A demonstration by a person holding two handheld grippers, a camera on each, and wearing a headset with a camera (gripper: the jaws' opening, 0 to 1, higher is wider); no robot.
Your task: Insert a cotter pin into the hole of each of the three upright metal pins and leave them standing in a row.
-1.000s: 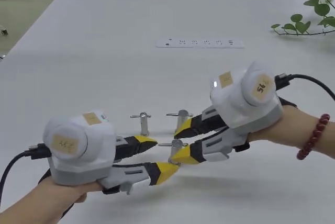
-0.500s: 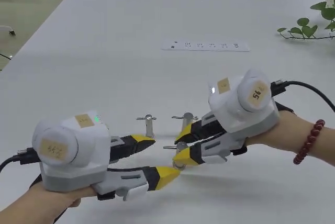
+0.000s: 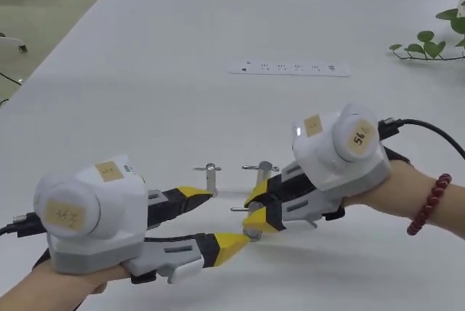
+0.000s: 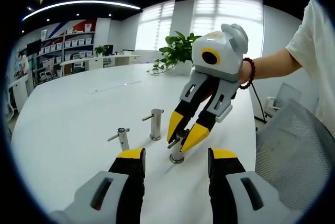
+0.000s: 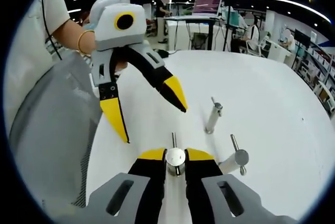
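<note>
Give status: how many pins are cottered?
Done: first pin and second pin stand with cotters through them. In hand: right gripper shut on the third pin, which also looks cottered; left gripper open beside it. Left: let go, with it upright in line with the others.

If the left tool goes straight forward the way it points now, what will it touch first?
Most likely the nearest metal pin, gripped by the right tool, standing just ahead of the open left tool.

right gripper (image 3: pixel 254 208) clamping nearest metal pin (image 3: pixel 252 233), left gripper (image 3: pixel 227 216) jaws spread alongside
</note>
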